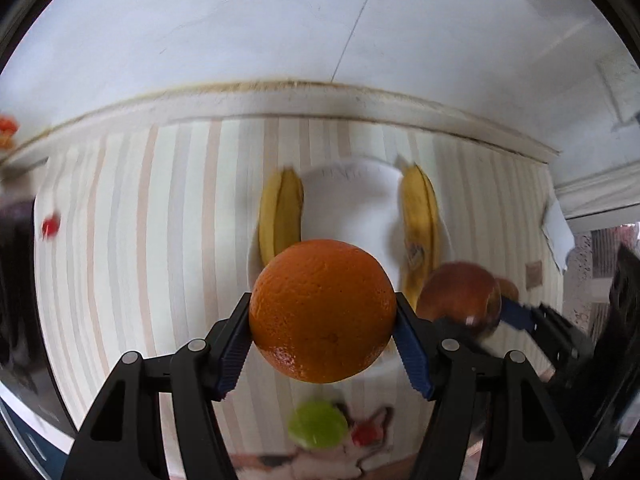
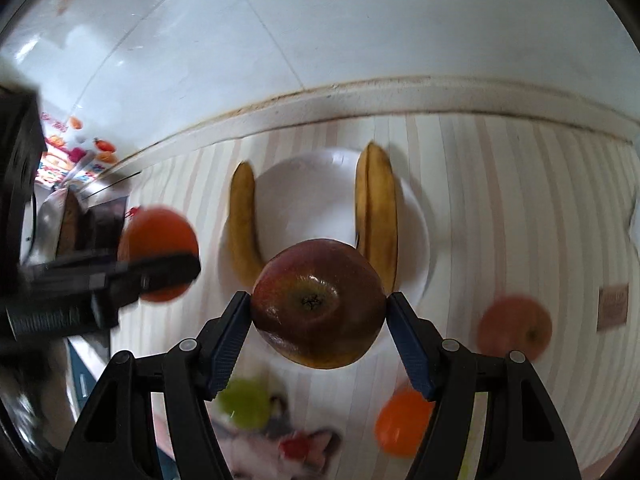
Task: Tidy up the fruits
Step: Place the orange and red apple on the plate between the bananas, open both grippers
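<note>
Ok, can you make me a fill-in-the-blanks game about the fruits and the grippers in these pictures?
1. The left gripper holds an ____.
2. The right gripper holds a dark red ____.
3. On the white plate lie yellow ____.
4. The small round fruit lying on the striped tablecloth below the plate is ____ in colour.

Missing words: orange; apple; bananas; green

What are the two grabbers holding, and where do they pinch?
Left gripper pinches an orange by its sides; right gripper pinches a red apple by its sides.
</note>
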`<state>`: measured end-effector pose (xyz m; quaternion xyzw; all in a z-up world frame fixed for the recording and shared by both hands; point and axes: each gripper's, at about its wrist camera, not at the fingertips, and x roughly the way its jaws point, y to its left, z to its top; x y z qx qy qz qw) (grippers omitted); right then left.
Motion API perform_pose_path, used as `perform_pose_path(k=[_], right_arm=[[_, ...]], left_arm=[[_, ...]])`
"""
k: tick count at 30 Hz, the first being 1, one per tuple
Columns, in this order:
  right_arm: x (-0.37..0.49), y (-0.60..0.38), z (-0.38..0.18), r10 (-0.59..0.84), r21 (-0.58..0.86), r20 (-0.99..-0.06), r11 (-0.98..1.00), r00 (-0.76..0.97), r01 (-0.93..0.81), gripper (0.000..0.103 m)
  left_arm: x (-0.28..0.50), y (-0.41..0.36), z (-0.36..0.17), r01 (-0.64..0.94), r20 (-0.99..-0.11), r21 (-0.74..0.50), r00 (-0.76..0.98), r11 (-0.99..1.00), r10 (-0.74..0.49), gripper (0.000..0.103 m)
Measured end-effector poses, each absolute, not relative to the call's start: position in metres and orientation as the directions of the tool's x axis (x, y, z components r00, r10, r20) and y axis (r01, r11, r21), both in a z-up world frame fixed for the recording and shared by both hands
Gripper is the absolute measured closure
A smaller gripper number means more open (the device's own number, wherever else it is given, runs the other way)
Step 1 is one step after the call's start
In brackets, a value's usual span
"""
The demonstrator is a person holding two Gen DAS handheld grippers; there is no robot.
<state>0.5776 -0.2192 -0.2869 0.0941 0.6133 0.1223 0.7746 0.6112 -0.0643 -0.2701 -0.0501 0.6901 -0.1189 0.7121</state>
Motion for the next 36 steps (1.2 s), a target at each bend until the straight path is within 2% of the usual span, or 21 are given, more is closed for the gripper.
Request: perform_pose_path(k=[11,22,23,25,27,31,36], right_arm=[[0.603,-0.192,-0.326,0.298,0.284,-0.939,0.954,0.171,-0.102,0.032],[0.612,-0.189,-0.333,0.341,0.336,-0.930,0.940,0.133,-0.060,0.030],[0.613,-0.192,-0.333,0.335,0.331,-0.933,0.942,0.133,-0.050,0.029],[0.610,-0.196,-0.330,0.321,0.319,-0.938,0.947,0.133,-0.043,0.026],[0.609,-0.203,-0.329,0.327,0.326,-0.936,0.945,0.128,-0.029,0.025],[0.603,-0.213,-0.324,0.314,0.315,-0.941,0.949,0.127,-0.013,0.012],[0.596,-0.222,-0.317,0.274,0.276,-0.952,0.961,0.138,0.001,0.009]], left_arm=[[0.670,-0.099,-0.323,0.195,-0.974,-0.203,-0.142,0.960,-0.177,0.039],[0.677,-0.101,-0.327,0.167,-0.968,-0.209,-0.173,0.964,-0.180,0.039],[0.677,-0.100,-0.327,0.165,-0.968,-0.210,-0.172,0.964,-0.182,0.038],[0.677,-0.098,-0.322,0.166,-0.970,-0.216,-0.151,0.962,-0.191,0.020],[0.676,-0.092,-0.313,0.161,-0.972,-0.217,-0.127,0.963,-0.198,0.013],[0.673,-0.082,-0.297,0.154,-0.976,-0.212,-0.089,0.965,-0.200,0.013],[0.657,-0.069,-0.283,0.118,-0.983,-0.181,-0.027,0.976,-0.179,0.013]])
